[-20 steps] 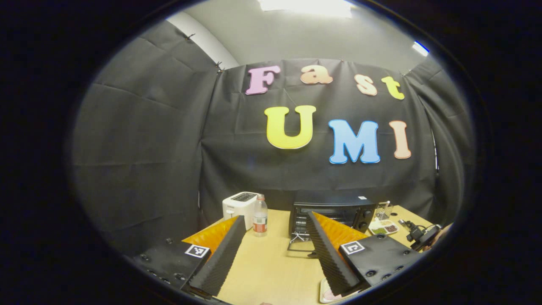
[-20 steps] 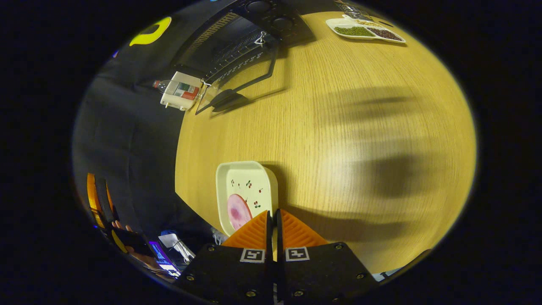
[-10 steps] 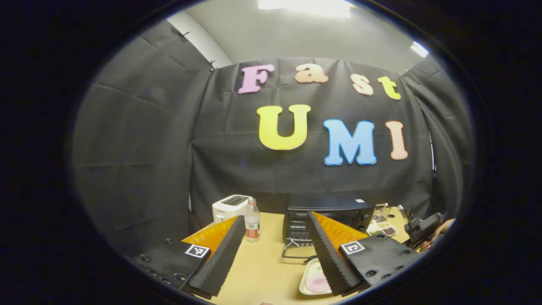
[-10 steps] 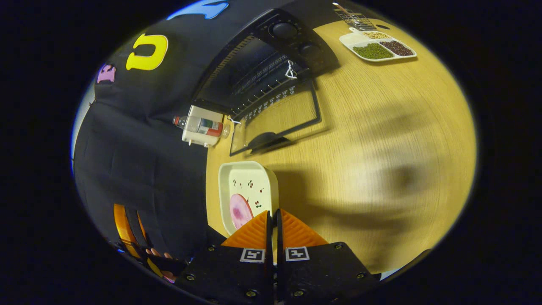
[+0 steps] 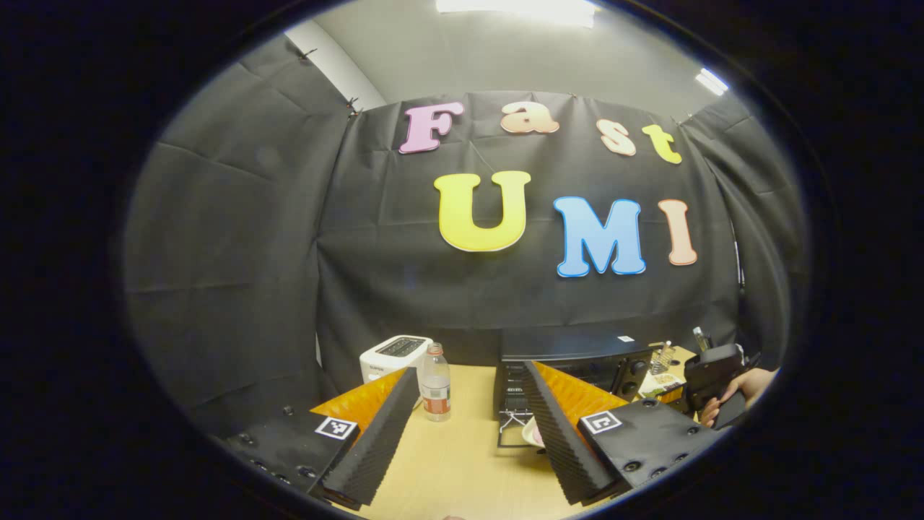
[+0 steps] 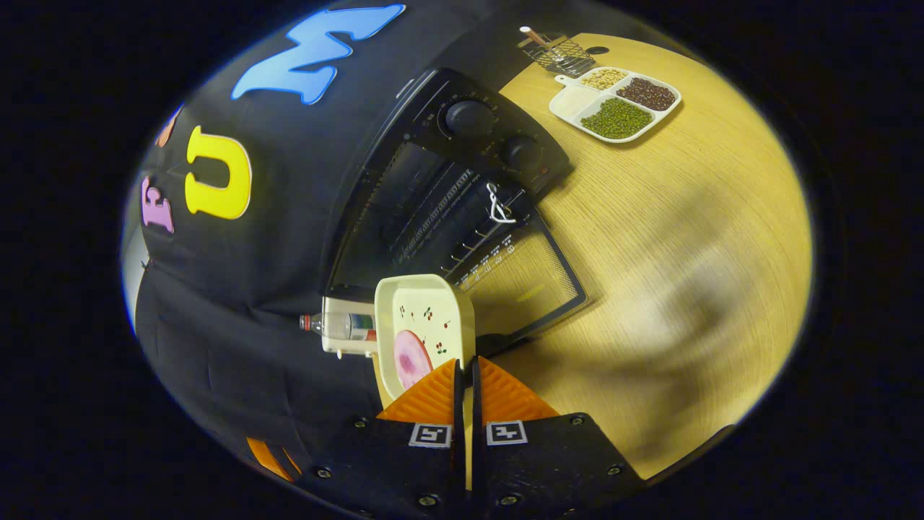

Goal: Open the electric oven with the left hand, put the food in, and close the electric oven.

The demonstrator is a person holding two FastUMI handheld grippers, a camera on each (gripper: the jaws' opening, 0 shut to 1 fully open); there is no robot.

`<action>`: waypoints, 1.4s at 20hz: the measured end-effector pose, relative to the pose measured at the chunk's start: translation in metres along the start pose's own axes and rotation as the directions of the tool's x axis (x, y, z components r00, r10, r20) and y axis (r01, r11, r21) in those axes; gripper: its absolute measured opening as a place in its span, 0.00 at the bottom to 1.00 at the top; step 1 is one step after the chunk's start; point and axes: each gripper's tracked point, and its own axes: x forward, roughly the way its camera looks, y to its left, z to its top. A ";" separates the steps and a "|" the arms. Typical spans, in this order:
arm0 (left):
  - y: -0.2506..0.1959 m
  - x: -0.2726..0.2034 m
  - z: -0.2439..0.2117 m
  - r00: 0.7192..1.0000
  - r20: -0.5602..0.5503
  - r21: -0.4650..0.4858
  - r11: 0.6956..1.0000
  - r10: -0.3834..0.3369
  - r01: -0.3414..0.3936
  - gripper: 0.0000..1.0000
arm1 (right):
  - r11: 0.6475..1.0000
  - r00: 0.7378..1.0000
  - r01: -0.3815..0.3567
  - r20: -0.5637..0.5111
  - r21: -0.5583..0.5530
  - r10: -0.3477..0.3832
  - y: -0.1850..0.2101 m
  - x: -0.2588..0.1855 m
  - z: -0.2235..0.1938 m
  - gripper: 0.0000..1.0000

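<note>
Plate (image 6: 426, 325) rim sits nipped between the right gripper (image 6: 466, 375)'s 2 fingers, held in the air before the oven (image 6: 447, 180), whose door (image 6: 520, 282) lies dropped open onto the table (image 6: 686, 217). The plate looks stiff, glazed and likely slick and breakable, with the pink food (image 6: 411, 359) loose on it, so an edge pinch kept level seems wise. The left gripper (image 5: 469, 426) hangs spread and empty near the table's front edge.
</note>
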 end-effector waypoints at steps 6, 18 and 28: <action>0.027 0.022 -0.003 1.000 -0.009 0.010 1.000 0.006 -0.006 1.00 | 0.987 0.989 -0.021 0.145 0.160 -0.002 0.018 0.028 0.029 0.04; 0.064 0.040 -0.010 0.998 -0.050 0.073 0.996 0.046 -0.042 0.91 | 0.887 0.942 -0.132 0.334 0.443 -0.026 0.035 0.087 0.078 0.04; 0.081 0.039 -0.021 0.992 -0.085 0.082 0.993 0.090 -0.083 0.97 | 0.848 0.901 -0.160 0.426 0.505 -0.083 0.045 0.116 0.092 0.04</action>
